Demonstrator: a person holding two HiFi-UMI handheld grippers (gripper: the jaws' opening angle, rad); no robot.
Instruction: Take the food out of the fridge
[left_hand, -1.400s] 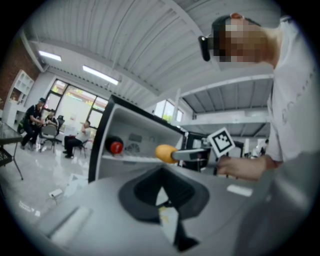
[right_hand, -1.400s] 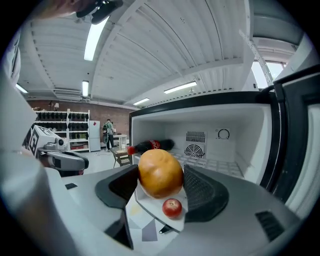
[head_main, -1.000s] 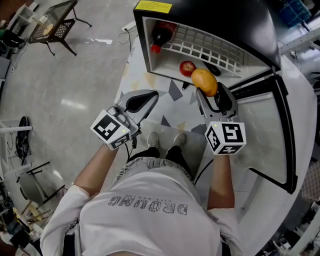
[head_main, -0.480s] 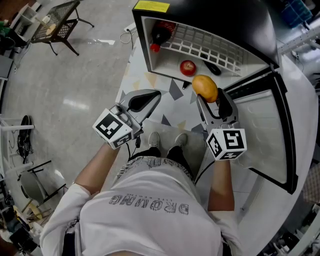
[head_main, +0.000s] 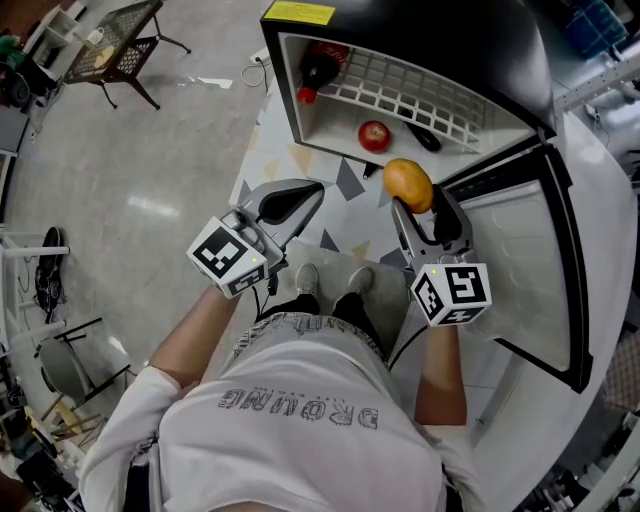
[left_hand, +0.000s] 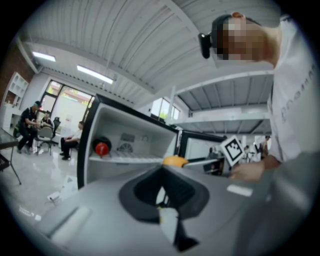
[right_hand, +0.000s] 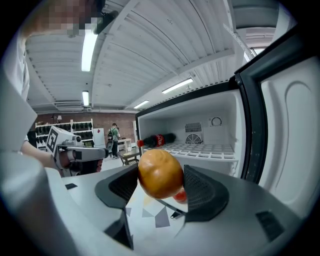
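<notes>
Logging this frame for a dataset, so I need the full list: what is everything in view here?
fridge: one, black outside, white inside, door open to the right
wire shelf: one, white, inside the fridge
bottle: one, dark with a red cap, lying on the wire shelf
apple: one, red, on the fridge floor
dark object: one, black, beside the apple; too small to identify
yellow-orange fruit: one, outside the fridge, held in the right tongs
mat: one, pale with grey and tan triangles, on the floor before the fridge
wire stand: one, black, far left on the floor
shoes: two, pale, on the mat
left tongs: grey, shut, empty
right tongs: grey, shut on the fruit
</notes>
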